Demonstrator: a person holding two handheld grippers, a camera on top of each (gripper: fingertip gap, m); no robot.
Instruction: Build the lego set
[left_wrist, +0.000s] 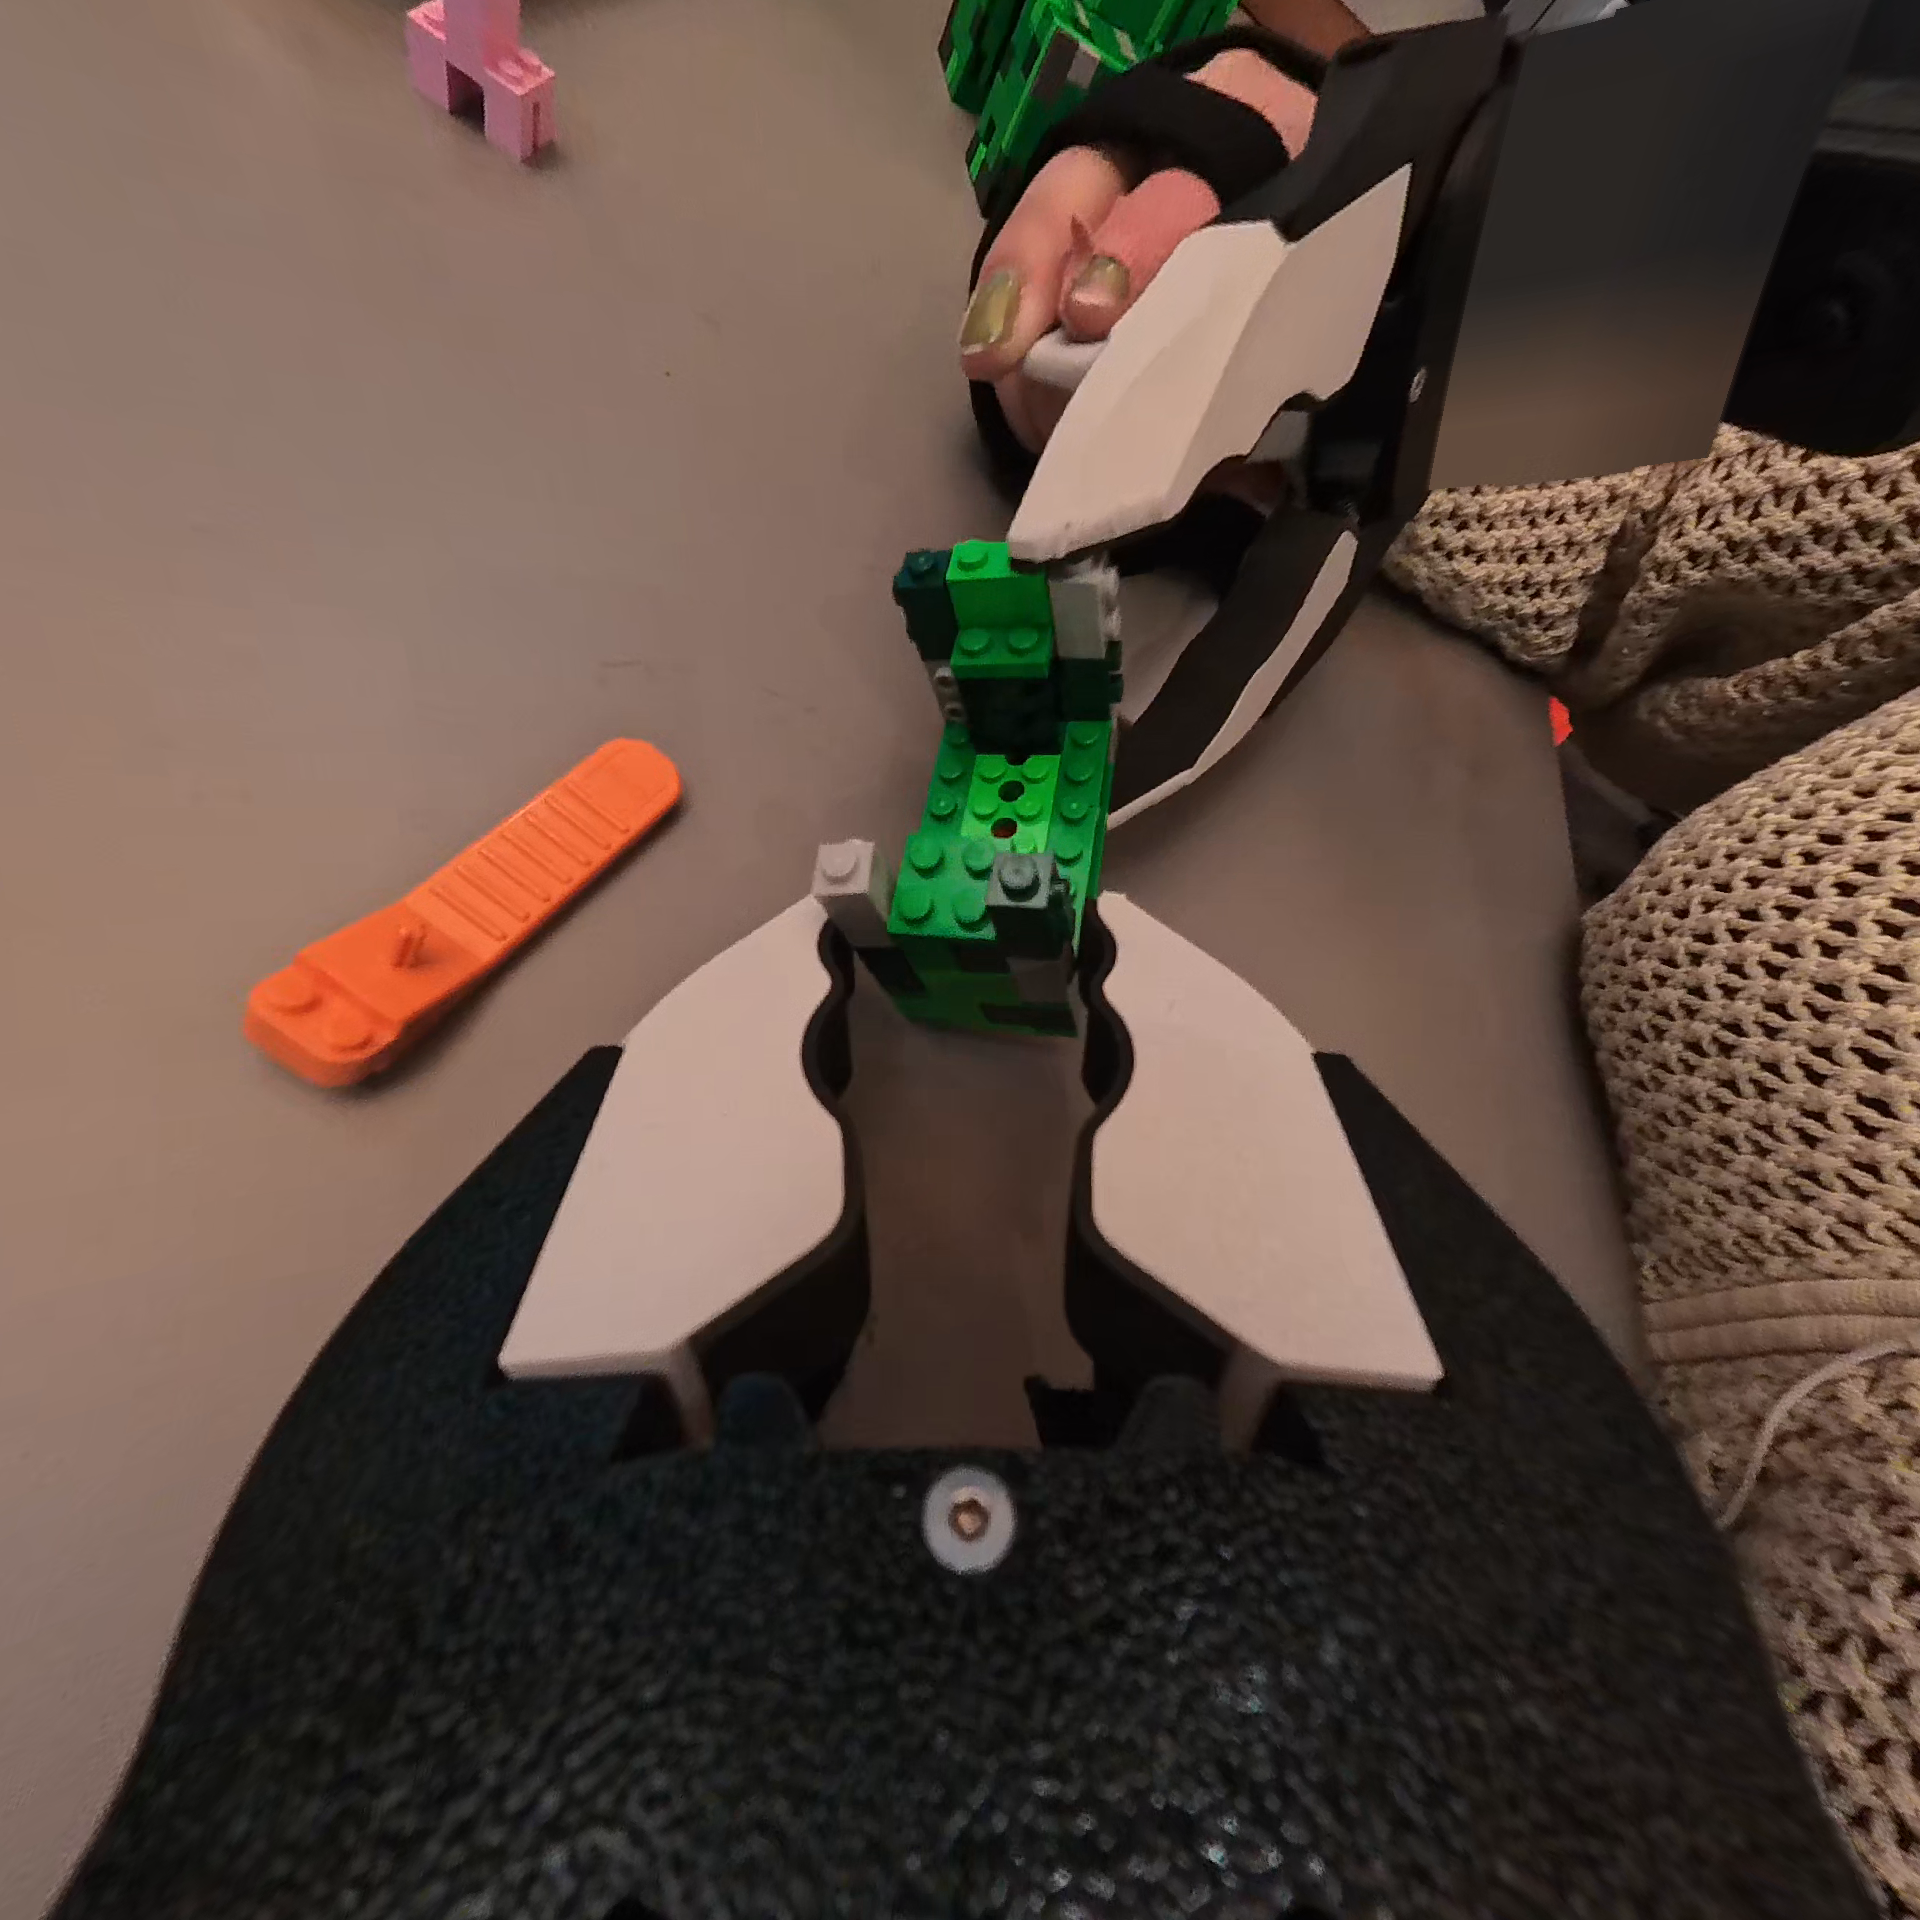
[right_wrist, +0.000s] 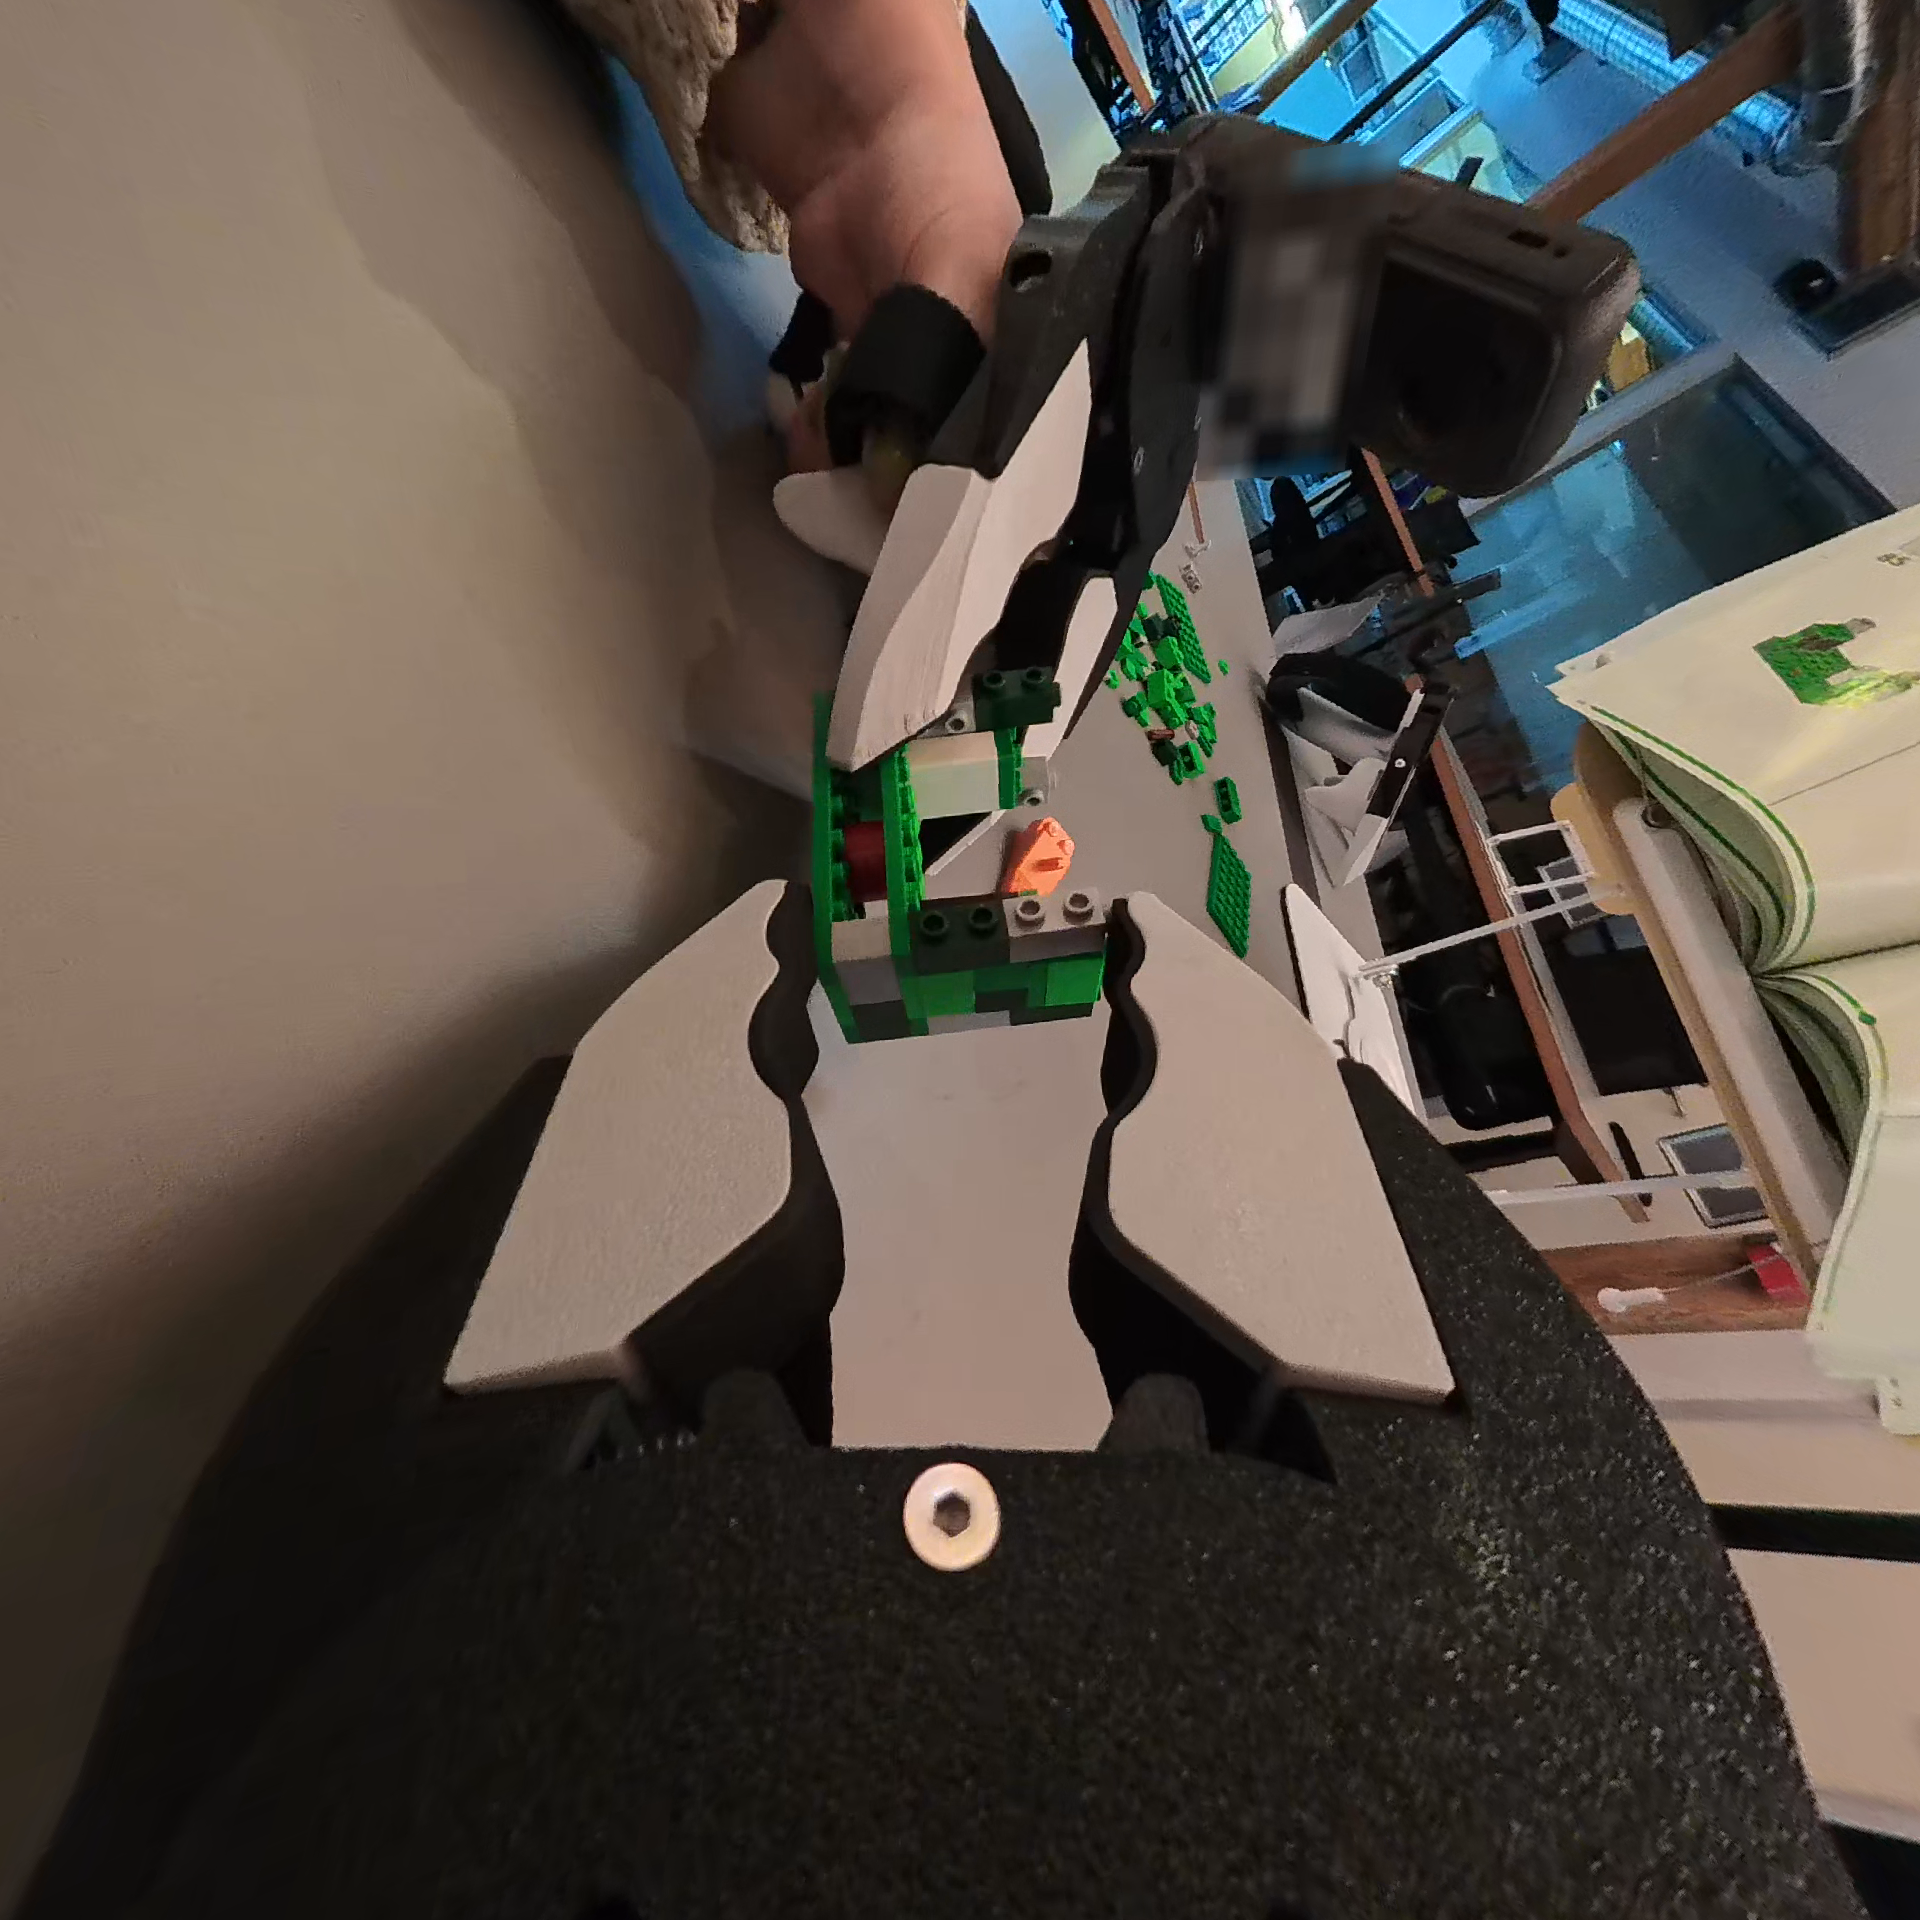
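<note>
Grey tabletop (left_wrist: 312, 520) below. Left gripper (left_wrist: 961, 951) and right gripper (right_wrist: 956, 935) each clamp an end of the green lego assembly (left_wrist: 997, 790), held aloft. Advice: squeeze evenly, avoid twisting the halves.

Two grippers, left gripper (left_wrist: 961, 961) and right gripper (right_wrist: 956, 961), both on one green brick build (left_wrist: 997, 810); one orange brick separator (left_wrist: 457, 920) left of it, one pink build (left_wrist: 480, 78) far ahead-left, one open instruction book (right_wrist: 1766, 831) right.
</note>
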